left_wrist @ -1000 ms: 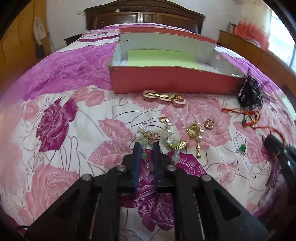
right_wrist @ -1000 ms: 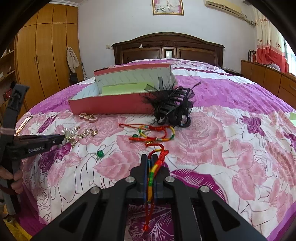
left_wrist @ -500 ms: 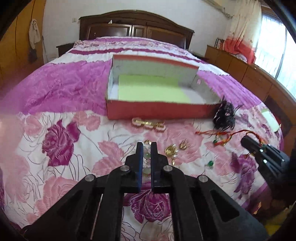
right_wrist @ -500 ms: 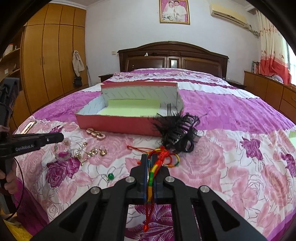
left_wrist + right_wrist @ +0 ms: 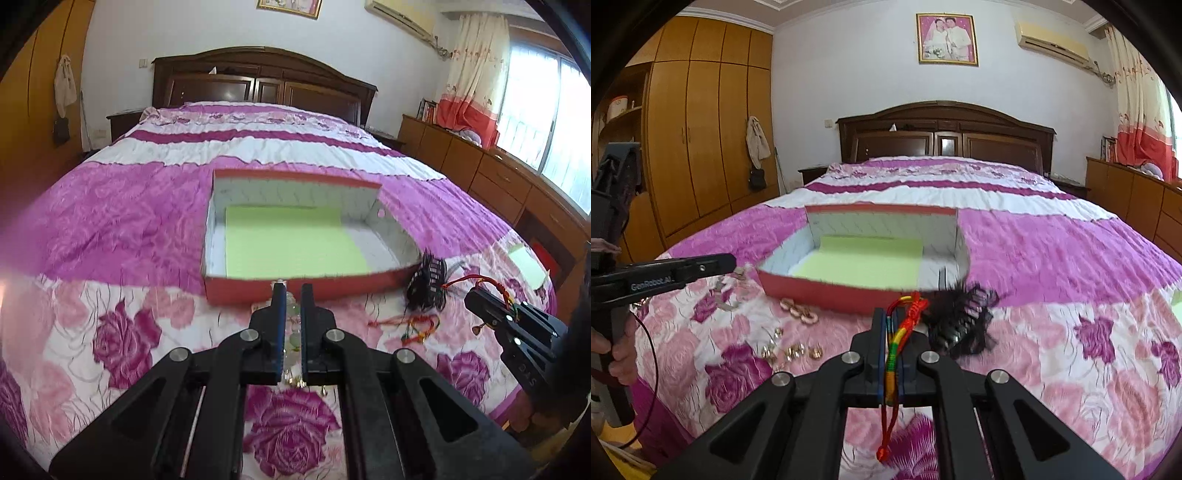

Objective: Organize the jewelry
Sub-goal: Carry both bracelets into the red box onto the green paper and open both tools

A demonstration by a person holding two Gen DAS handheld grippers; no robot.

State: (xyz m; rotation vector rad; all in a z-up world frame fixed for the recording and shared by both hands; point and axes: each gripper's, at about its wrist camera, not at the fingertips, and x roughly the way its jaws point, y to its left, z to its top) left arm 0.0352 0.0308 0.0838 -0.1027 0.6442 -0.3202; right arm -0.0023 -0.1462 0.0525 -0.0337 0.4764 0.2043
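A red open box with a green liner (image 5: 288, 247) (image 5: 864, 258) sits on the flowered bed. My left gripper (image 5: 293, 291) is shut on a beaded green and pearl jewelry piece (image 5: 292, 332), held above the bed just before the box's near wall. It shows from the side in the right wrist view (image 5: 733, 263), with the beads dangling below. My right gripper (image 5: 894, 317) is shut on a red, yellow and green cord bracelet (image 5: 895, 347), lifted in front of the box's right end.
A black feathered hair clip (image 5: 964, 317) (image 5: 428, 284) lies by the box's right corner. Gold earrings (image 5: 792, 350) and a pink hair clip (image 5: 799, 312) lie on the bedspread at left. More coloured cords (image 5: 410, 325) lie near the clip. A wooden headboard (image 5: 945, 133) stands behind.
Both grippers have risen and moved toward the box with their pieces. The beaded piece has left the bedspread. The view now looks down into the box.
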